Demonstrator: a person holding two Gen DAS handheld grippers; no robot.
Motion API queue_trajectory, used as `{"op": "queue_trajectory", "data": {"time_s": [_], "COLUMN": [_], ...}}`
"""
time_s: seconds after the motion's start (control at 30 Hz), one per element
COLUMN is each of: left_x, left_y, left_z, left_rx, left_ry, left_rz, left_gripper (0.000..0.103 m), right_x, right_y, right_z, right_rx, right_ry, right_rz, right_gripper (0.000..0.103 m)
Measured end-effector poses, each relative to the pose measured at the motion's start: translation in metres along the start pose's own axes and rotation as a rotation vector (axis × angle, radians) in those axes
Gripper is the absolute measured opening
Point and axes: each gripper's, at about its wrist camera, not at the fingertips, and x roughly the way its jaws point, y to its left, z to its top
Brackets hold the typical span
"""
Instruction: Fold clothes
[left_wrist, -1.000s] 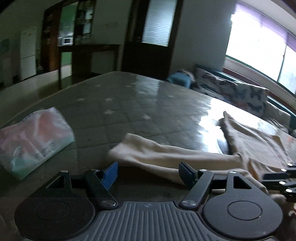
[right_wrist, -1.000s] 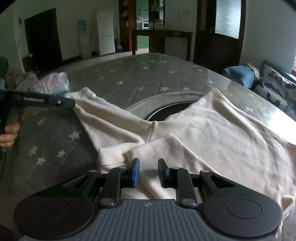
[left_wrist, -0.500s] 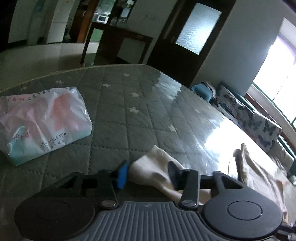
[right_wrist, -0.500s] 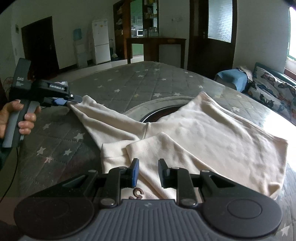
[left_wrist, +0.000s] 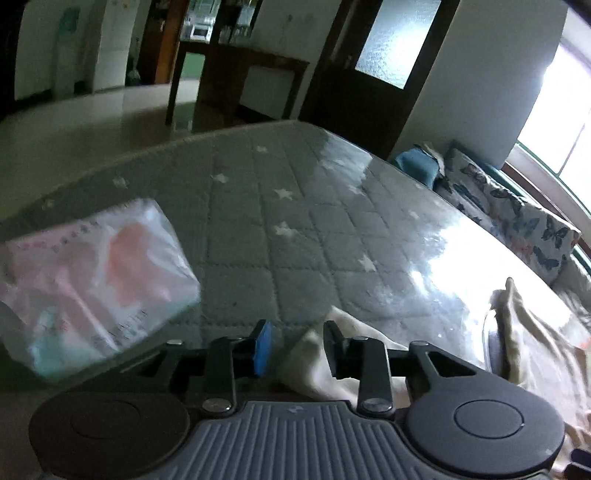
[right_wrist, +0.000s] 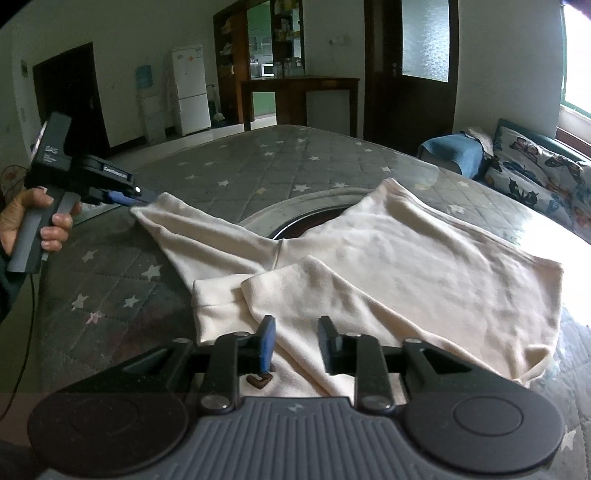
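Blurring plastic packet (left_wrist: 92, 280) print, perhaps unreadable; cream garment (right_wrist: 388, 266) logo partly hidden.

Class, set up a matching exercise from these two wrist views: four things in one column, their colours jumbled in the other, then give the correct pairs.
Things:
1. garment
2. refrigerator
3. mattress
4. folded cloth by the sofa

Colours:
A. blue
B. grey with white stars
C. cream
D. white

Pairs: 1-C, 2-D, 3-B, 4-A
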Motion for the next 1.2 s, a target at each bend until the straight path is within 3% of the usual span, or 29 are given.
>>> {"op": "queue_trajectory", "data": {"time_s": [0.13,0.3,0.37,0.43,0.47,0.63,0.73,0.93,0.97,1.03,1.2], "left_x": [-0.003,0.025,0.033,0.034,0.033,0.029,0.033,0.044,0.04,0.026,-0.005], "left_y": [-0.01,-0.028,-0.031,-0.035,-0.038,-0.06,-0.064,-0.062,-0.059,-0.045,-0.021], "left_z": [0.008,0.015,0.014,0.011,0.01,0.011,0.012,0.015,0.016,0.02,0.006], "left_rx": [0.059,0.163,0.195,0.237,0.259,0.385,0.378,0.344,0.324,0.236,0.11], "left_ry": [-0.013,0.072,0.094,0.086,0.079,-0.043,-0.042,-0.061,-0.076,-0.101,-0.091], "left_rz": [-0.046,-0.064,-0.083,-0.097,-0.1,-0.048,-0.029,0.004,0.001,-0.004,0.042], "left_gripper": [0.048,0.047,0.04,0.02,0.017,0.015,0.015,0.035,0.045,0.057,0.061], "right_x": [0.002,0.002,0.002,0.003,0.004,0.01,0.011,0.012,0.012,0.01,0.002], "right_y": [-0.001,0.0,0.0,-0.001,-0.001,-0.001,-0.001,-0.001,-0.001,-0.001,0.001], "right_z": [-0.002,-0.004,-0.005,-0.006,-0.007,-0.011,-0.013,-0.013,-0.013,-0.012,-0.008], "right_rx": [0.005,0.006,0.006,0.007,0.008,0.015,0.018,0.013,0.011,0.013,0.013], "right_ry": [0.009,0.011,0.014,0.02,0.024,0.049,0.055,0.061,0.061,0.055,0.028], "right_rz": [-0.003,-0.004,-0.005,-0.006,-0.008,-0.013,-0.014,-0.014,-0.014,-0.012,0.001], "right_gripper": [0.029,0.029,0.029,0.029,0.029,0.029,0.029,0.03,0.03,0.03,0.03]}}
